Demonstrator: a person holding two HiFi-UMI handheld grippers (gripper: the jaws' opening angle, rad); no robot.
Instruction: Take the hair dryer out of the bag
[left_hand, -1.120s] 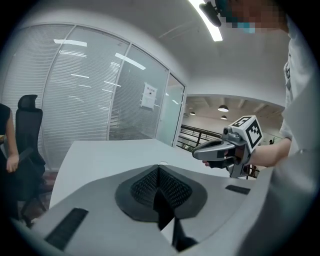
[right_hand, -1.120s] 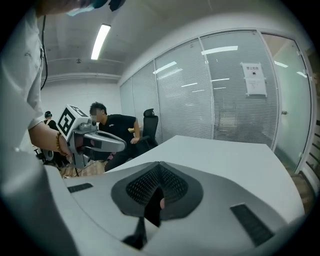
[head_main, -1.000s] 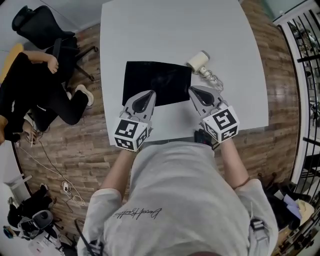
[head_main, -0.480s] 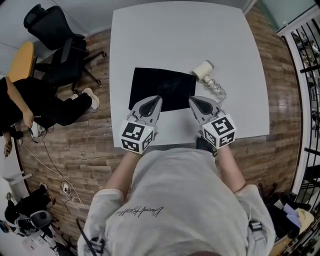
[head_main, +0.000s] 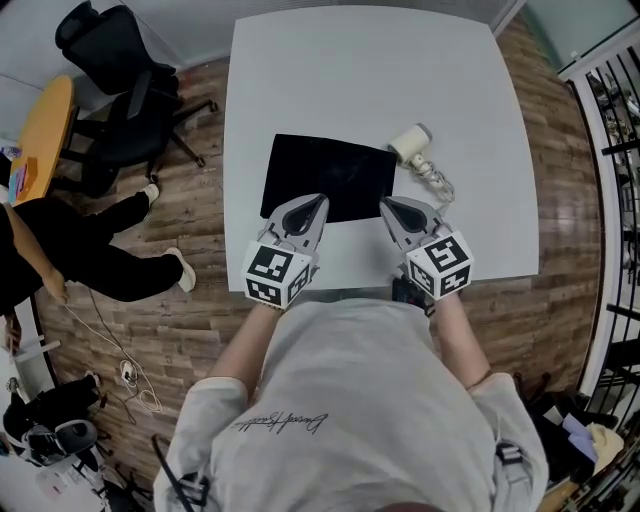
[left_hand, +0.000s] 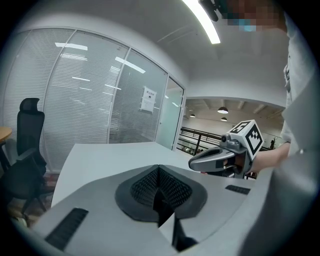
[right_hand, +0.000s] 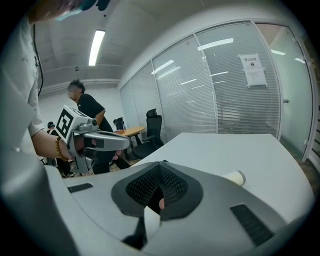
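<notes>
Our left claw (head_main: 316, 202) was closed, its two jaws pressed together with nothing between them. Our right claw (head_main: 389, 204) was closed the same way and held nothing. We held both side by side over the near part of the white table (head_main: 360, 60), pointing away from us and tipped a little downward. The tip of the left claw hung over the near edge of the black bag (head_main: 330, 175), which lay flat on the table. The tip of the right claw was just beside the bag's near right corner, over bare tabletop.

The hair dryer (head_main: 409, 143) was out of the bag. It lay on its side on the table just beside the bag's far right corner; we could not tell whether it touched the bag. Its cord (head_main: 436, 182) ran in loose curls toward us and ended near the right claw.

Beyond the table's left edge, on the wooden floor (head_main: 200, 300), stood a black office chair (head_main: 118, 60) and a round orange table (head_main: 42, 135). A person in black clothes (head_main: 60, 250) was beside them.
</notes>
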